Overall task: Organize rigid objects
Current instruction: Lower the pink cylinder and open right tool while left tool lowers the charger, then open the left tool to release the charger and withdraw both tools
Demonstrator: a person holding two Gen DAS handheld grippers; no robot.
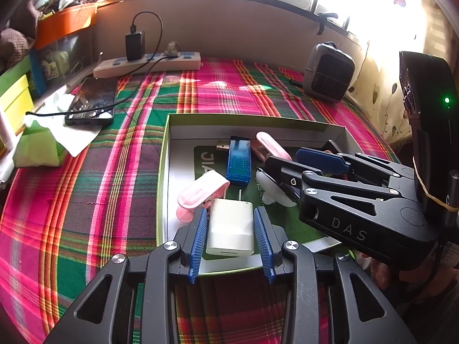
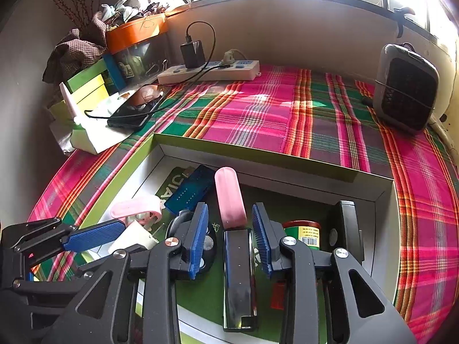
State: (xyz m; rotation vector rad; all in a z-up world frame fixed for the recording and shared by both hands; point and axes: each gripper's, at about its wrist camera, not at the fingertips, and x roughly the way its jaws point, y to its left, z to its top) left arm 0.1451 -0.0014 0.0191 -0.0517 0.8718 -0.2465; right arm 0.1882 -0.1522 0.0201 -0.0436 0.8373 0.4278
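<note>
Two handheld grippers work over a shallow green-edged box (image 2: 315, 159) of small items on a plaid-covered desk (image 1: 86, 215).

The left gripper (image 1: 231, 225) has its blue ribbed fingers (image 1: 198, 240) on either side of a white charger plug (image 1: 231, 229) at the box's near edge, the pads at its sides; whether they press on it cannot be told. The right gripper (image 2: 229, 230) stands with its fingers (image 2: 198, 238) released, apart from the black rectangular bar (image 2: 239, 278) that lies between them on the box floor. Just beyond the bar lies a pink clip (image 2: 230, 197); a blue USB stick (image 2: 189, 193) and a second pink clip (image 2: 137, 207) lie toward the box's left side, a green-labelled red-lidded jar (image 2: 304, 233) to the bar's right. Beyond the box, a white power strip (image 2: 209, 71) and a grey heater (image 2: 406, 86) sit by the wall.
</note>
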